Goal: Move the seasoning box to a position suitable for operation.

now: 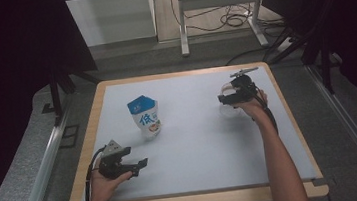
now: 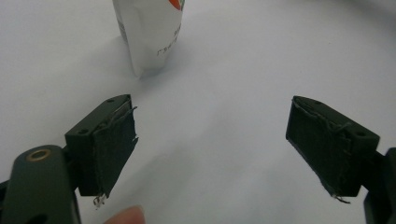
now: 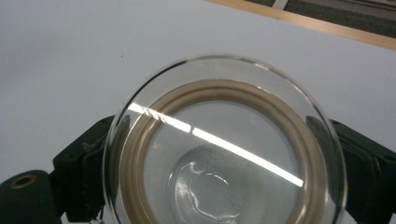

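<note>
- Right gripper: jaws pinch a clear glass lid from both sides, one pad at each edge of the rim. The tan seal ring inside the glass faces the camera, knob side away.
- Side grip on the rim probably keeps the lid level and leaves its face clear of the pads; the lid looks to be at or just above the table, can't tell which.
- Left gripper: jaws spread wide, nothing between them, only bare mat. A fingertip shows at the bottom edge of the left gripper view.
- It sits near-left and points toward the pouch, apart from it. Looks staged for a grab there.
- Pouch: white with a blue top, stands upright left of centre; its base shows at the top of the left gripper view.
- Lid and pouch are well apart, lid far-right, so the arms don't cross.
- Table: pale mat with a wood border.
- Room: grey floor, black curtains on both sides, a metal frame and loose cables at the far end.
</note>
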A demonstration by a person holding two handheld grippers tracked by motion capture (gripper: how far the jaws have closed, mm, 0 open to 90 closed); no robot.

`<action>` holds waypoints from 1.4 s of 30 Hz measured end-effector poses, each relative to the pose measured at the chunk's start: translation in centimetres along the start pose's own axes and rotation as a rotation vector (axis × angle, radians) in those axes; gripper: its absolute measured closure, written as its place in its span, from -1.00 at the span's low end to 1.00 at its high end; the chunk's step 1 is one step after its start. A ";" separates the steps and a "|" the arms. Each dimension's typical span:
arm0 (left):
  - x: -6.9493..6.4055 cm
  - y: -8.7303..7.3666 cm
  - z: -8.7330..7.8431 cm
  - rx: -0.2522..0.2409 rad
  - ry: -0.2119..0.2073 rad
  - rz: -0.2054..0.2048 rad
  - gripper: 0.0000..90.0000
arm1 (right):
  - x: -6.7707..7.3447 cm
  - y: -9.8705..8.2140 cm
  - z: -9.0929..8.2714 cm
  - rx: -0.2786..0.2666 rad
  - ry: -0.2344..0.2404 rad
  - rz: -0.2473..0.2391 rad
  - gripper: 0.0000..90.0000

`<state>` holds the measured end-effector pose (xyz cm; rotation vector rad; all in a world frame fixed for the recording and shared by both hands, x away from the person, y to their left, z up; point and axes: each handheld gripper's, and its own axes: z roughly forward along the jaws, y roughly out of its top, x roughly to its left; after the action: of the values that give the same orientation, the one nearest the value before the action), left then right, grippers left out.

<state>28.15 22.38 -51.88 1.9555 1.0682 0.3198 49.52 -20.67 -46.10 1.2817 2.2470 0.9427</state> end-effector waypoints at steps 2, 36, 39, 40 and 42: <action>0.0 0.0 0.0 0.001 0.000 -0.001 -0.65 | 0.0 -0.1 0.3 0.018 -0.002 -0.017 -0.79; 0.0 -0.1 0.4 0.012 0.005 0.002 -0.65 | 1.1 -0.5 -2.5 0.008 0.015 -0.085 -0.74; 0.0 -0.1 0.4 0.010 0.006 0.001 -0.65 | 1.5 -0.8 -3.1 0.001 0.024 -0.095 -0.74; 0.0 -0.1 0.4 0.010 0.007 0.001 -0.65 | 1.7 -1.0 -3.7 -0.003 0.030 -0.101 -0.74; 0.0 -0.1 0.4 0.009 0.008 0.001 -0.65 | 1.9 -1.3 -4.2 -0.006 0.036 -0.113 -0.74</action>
<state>28.30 22.23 -52.21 1.9648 1.0751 0.3237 45.22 -20.97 -44.11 1.1306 2.3155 0.9370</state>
